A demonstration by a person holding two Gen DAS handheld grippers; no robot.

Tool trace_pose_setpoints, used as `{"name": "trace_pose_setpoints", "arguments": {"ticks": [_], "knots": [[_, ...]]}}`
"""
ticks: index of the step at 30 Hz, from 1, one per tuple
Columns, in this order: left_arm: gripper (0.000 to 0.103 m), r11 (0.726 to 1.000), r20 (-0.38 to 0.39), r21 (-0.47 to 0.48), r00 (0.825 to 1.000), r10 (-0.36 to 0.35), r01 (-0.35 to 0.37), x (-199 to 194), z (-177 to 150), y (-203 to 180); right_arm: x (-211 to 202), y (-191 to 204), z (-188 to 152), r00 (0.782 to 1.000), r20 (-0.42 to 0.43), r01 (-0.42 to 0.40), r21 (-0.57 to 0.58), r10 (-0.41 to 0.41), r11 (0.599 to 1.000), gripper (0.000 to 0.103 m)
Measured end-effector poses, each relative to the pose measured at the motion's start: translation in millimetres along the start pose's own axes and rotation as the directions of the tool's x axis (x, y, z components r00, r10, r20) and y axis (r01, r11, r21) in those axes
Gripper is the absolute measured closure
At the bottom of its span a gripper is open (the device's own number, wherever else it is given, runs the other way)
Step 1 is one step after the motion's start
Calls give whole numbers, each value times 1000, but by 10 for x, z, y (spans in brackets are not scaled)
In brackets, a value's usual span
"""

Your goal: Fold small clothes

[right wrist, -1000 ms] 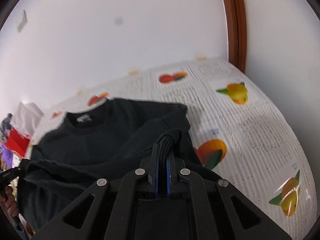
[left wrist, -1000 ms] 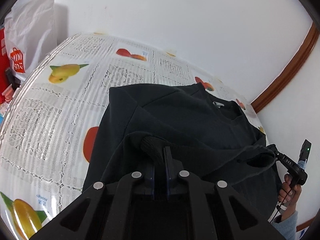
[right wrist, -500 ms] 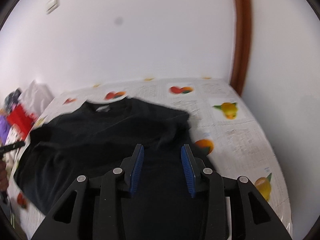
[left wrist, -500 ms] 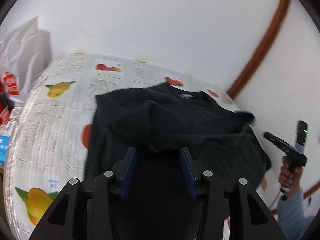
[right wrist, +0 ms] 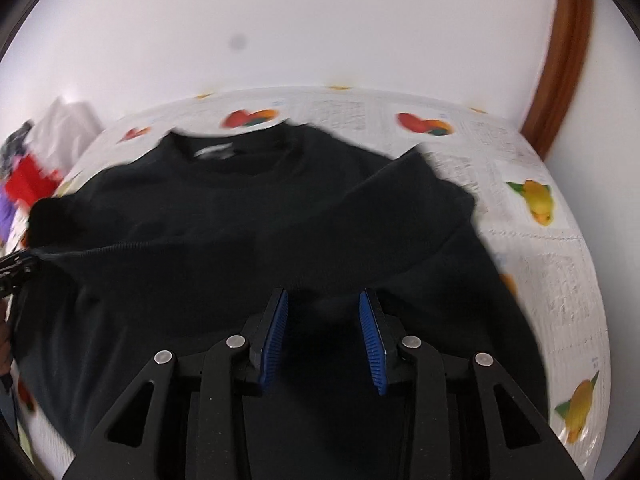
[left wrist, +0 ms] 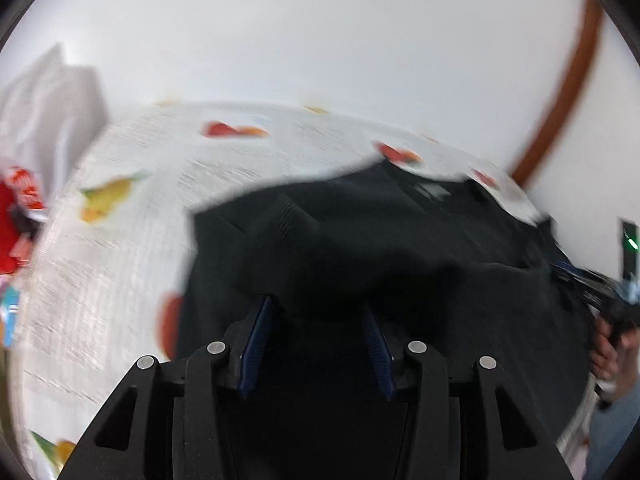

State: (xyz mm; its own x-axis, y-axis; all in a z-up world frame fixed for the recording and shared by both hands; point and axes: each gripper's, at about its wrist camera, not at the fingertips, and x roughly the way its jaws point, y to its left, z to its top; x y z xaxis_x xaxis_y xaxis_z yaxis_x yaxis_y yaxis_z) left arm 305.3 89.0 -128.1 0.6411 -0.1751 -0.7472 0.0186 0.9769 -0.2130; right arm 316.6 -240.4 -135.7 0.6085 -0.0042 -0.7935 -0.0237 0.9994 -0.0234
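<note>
A black sweater (left wrist: 380,248) lies on the table with its collar at the far side and its lower part folded up over the body; it also shows in the right wrist view (right wrist: 248,216). My left gripper (left wrist: 316,316) is open and empty, just behind the folded edge. My right gripper (right wrist: 323,304) is open and empty, also just behind the folded edge. The right gripper shows at the right in the left wrist view (left wrist: 592,288). Both views are motion-blurred.
The table carries a white cloth printed with fruit (right wrist: 536,200). A white bag and red items (left wrist: 36,128) stand at the left end. A white wall with a brown wooden trim (right wrist: 560,56) rises behind the table.
Both grippers were shut on the sweater's hem one second ago. They have since opened, let the hem drop onto the body, and pulled back.
</note>
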Motion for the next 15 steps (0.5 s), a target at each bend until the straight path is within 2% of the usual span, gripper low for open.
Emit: {"name": "trace_pose_setpoints", "arguments": {"ticks": [1, 3, 6, 7, 11, 12, 13, 15], "knots": [[62, 1000, 2, -18, 1000, -6, 6, -4, 52, 63, -1, -56, 32, 999, 19, 38, 8, -38, 999, 68], [62, 999, 5, -28, 1000, -26, 27, -30, 94, 129, -35, -160, 68, 997, 51, 58, 26, -59, 998, 68], [61, 997, 23, 55, 998, 52, -53, -38, 111, 119, -89, -276, 89, 990, 94, 109, 7, -109, 994, 64], [61, 996, 22, 73, 998, 58, -59, -30, 106, 122, -90, -301, 101, 987, 99, 125, 4, -125, 992, 62], [61, 995, -16, 91, 999, 36, -34, 89, 151, 163, 21, -477, 193, 990, 82, 115, 27, -117, 993, 62], [64, 995, -25, 90, 999, 38, -35, 132, 163, 173, 66, -497, 221, 992, 74, 102, 27, -104, 994, 62], [73, 996, -27, 85, 999, 42, -40, 151, 169, 182, 94, -501, 236, 992, 73, 97, 24, -98, 995, 62], [80, 995, -23, 80, 998, 56, -54, 137, 160, 187, 148, -498, 271, 993, 69, 100, 18, -101, 995, 62]]}}
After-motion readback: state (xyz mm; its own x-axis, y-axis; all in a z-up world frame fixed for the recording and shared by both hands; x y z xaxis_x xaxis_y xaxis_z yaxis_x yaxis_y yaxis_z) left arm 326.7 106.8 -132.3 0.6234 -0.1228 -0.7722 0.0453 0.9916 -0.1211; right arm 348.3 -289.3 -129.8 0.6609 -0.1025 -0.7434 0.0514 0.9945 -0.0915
